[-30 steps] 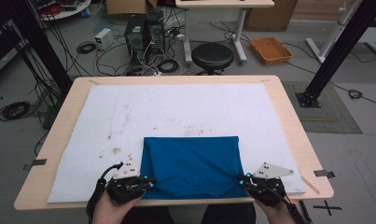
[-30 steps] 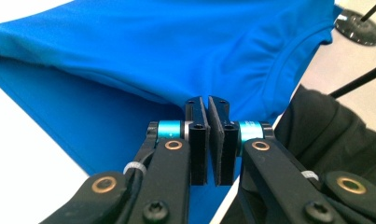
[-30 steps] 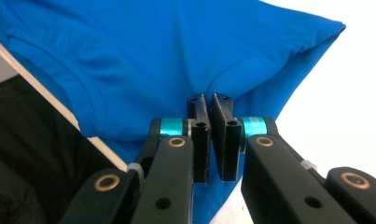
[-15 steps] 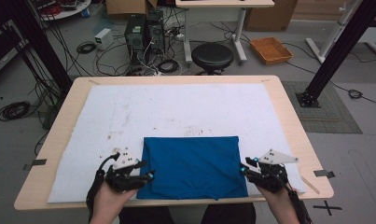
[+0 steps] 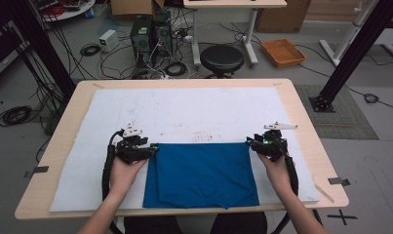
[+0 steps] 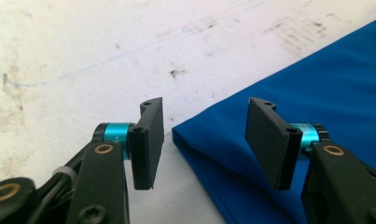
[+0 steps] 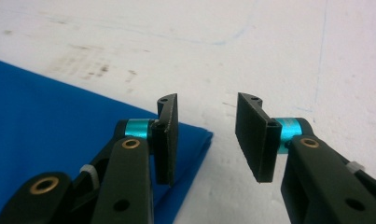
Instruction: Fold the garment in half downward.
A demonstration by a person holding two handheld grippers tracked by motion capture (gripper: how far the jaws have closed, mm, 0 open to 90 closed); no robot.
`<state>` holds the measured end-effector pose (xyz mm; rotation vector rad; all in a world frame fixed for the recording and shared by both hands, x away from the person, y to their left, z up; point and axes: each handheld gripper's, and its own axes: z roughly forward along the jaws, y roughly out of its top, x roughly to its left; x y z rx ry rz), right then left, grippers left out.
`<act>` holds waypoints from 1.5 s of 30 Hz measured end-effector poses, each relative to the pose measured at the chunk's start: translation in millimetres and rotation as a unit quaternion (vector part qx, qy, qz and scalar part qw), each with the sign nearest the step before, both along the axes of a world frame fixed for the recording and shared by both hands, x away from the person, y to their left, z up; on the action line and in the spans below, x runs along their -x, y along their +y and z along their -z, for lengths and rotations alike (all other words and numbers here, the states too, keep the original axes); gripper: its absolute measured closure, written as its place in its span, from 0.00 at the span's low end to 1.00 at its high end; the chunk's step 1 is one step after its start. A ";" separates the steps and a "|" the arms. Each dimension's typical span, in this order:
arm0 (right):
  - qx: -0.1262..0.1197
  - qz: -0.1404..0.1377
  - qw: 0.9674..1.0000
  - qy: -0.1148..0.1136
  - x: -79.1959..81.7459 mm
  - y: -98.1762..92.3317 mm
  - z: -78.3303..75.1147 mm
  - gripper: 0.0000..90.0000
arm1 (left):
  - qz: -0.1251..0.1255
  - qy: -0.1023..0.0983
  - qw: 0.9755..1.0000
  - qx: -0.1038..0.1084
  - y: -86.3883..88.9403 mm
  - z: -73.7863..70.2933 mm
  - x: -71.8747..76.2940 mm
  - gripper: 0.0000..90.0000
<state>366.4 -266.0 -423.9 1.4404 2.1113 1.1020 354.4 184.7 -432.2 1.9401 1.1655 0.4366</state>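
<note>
A blue folded cloth (image 5: 201, 173) lies flat on the white mat (image 5: 194, 109), near the table's front edge. My left gripper (image 5: 152, 148) sits at the cloth's far left corner. Its jaws have just been opening and stand apart. In the left gripper view that gripper (image 6: 204, 135) has the corner of the cloth (image 6: 316, 93) lying low between the jaws, unpinched. My right gripper (image 5: 250, 142) is at the far right corner, its jaws also just opening. In the right gripper view the gripper (image 7: 206, 135) spans bare mat, with the cloth's corner (image 7: 59, 107) under its left jaw.
The wooden table (image 5: 301, 122) borders the mat on all sides. Beyond the far edge stand a black stool (image 5: 222, 58), computer towers (image 5: 147, 34) with loose cables, and an orange tray (image 5: 284, 52). Black frame posts (image 5: 350, 53) rise at both sides.
Both hands moved away from me, from the cloth's near corners to its far corners. Both grippers went from shut to open. The cloth stayed where it was.
</note>
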 end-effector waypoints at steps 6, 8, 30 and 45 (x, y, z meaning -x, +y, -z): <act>0.004 -0.013 0.999 0.049 -12.1 5.2 17.6 0.74 | -0.001 0.045 0.999 0.010 1.2 13.6 -10.0 0.61; 0.019 -0.025 0.999 0.042 -10.6 7.1 20.8 0.83 | 0.005 0.030 1.000 -0.002 0.7 14.8 -6.6 0.68; 0.051 -0.047 0.998 -0.003 -52.9 2.6 5.6 0.98 | 0.013 -0.008 1.000 -0.027 -17.2 6.9 -41.4 0.95; 0.039 -0.048 0.998 -0.011 -47.8 2.9 -3.5 0.73 | 0.023 -0.045 0.998 -0.023 -17.9 -8.3 -36.2 0.69</act>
